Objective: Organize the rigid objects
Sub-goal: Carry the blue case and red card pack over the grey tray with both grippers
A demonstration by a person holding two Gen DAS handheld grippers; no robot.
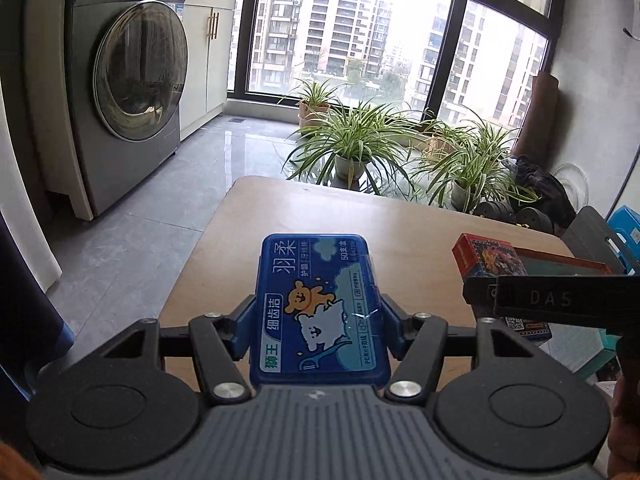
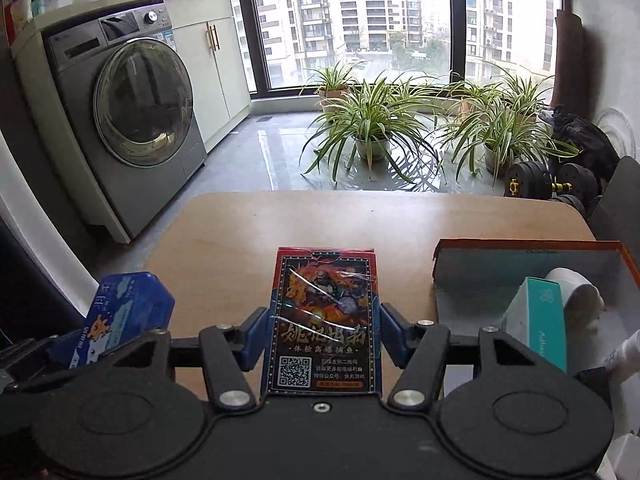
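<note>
1. Left wrist view: a blue case (image 1: 318, 312) with a cartoon bear label sits between the blue pads of the left tongs (image 1: 319, 330), which pinch it at both long sides. It is held flat, label up, above the wooden counter (image 1: 248, 216).
2. Right wrist view: a card box (image 2: 325, 316) with a dark fiery print and a QR code sits between the pads of the right tongs (image 2: 323, 338), pinched at its sides, face up, above the same counter (image 2: 224, 236).
3. Seen from the right wrist, the blue case (image 2: 124, 312) shows at lower left, tilted, in the left tongs. Seen from the left wrist, the card box (image 1: 490, 260) shows at right, partly behind a black finger of the right tongs.
4. At the counter's right side stands an open tray (image 2: 532, 245) with an orange rim. In it lie a teal box (image 2: 540, 320) and, just behind it, a white roll (image 2: 576, 286).
5. A white tube (image 2: 624, 354) pokes in at the right edge of the right wrist view; I cannot tell what it rests on.
6. Beyond the counter: a washer (image 2: 128, 120) under a cream cabinet at left, potted plants (image 2: 372, 120) by the window (image 2: 360, 20), and dumbbells (image 2: 552, 184) on the floor at right.
</note>
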